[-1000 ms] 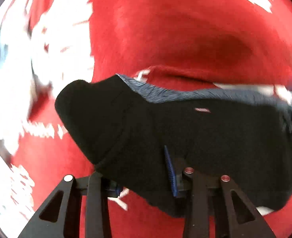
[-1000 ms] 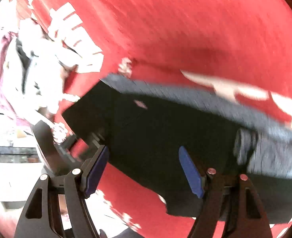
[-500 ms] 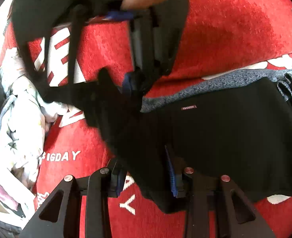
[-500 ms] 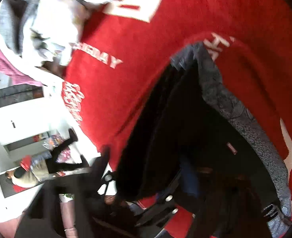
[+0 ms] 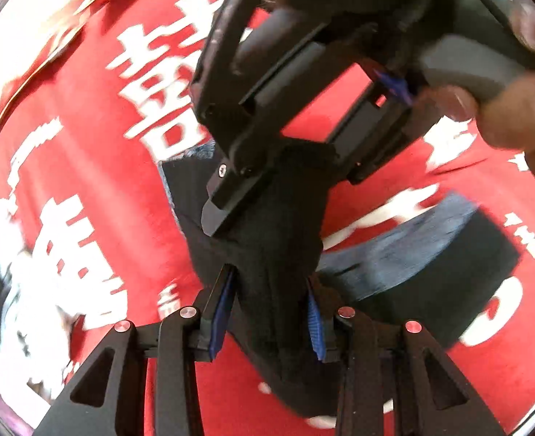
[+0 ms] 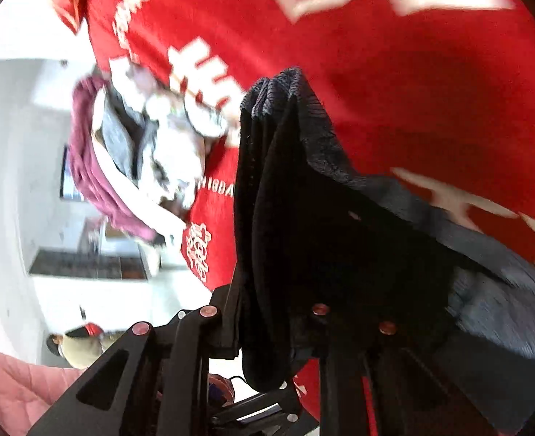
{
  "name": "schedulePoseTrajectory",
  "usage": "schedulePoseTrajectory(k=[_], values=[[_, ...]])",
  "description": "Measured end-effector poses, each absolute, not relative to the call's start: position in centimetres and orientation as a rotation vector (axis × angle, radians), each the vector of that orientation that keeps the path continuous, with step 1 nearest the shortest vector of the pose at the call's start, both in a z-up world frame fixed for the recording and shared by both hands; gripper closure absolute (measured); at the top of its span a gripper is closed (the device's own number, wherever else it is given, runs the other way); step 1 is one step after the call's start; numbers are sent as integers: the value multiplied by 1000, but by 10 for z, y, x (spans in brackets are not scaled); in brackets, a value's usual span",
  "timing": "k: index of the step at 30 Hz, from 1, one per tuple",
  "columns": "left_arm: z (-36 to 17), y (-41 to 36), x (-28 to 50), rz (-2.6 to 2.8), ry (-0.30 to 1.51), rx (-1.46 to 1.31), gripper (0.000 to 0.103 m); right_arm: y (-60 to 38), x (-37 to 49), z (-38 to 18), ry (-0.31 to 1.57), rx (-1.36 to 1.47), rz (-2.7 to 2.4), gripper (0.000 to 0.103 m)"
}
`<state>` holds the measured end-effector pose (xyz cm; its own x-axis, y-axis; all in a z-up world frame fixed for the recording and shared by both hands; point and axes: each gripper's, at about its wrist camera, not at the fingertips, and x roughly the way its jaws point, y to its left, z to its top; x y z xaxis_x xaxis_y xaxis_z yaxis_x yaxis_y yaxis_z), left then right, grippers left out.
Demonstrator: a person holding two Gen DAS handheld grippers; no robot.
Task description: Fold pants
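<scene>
Black pants with a grey waistband lie on a red cloth printed with white letters. My left gripper is shut on a bunched fold of the pants, the fabric squeezed between its blue pads. Just beyond it, my right gripper comes down from above onto the same bunch. In the right wrist view the pants hang in thick folds between the fingers of the right gripper. Its jaws are closing on the fabric, which hides the pads. The lifted end rises off the red cloth.
A pile of white, grey and maroon clothes lies at the cloth's left edge. A person's hand holds the right gripper's handle. Beyond the edge are a white floor, a pink quilted surface and a distant person.
A second ago the right gripper stood open over the flat pants; it has since swung in beside the left gripper and closed on the fabric. Both grippers have risen, lifting the bunched end.
</scene>
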<state>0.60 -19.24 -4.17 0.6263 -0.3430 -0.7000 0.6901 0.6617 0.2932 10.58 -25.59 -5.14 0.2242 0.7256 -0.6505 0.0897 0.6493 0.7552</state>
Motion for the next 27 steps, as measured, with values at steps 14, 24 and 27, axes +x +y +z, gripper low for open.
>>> schedulePoseTrajectory(k=[14,24,27], values=[[-134,-357,-101,-898,779,808,66,-473,-98,-133,1181,1070,120,83],[-139,-338,-104,-901,856,857,28,-486,-140,-193,1155,1216,48,82],[-115,-318,-92,-882,882,804,26,-476,-135,-181,1200,1115,8,81]])
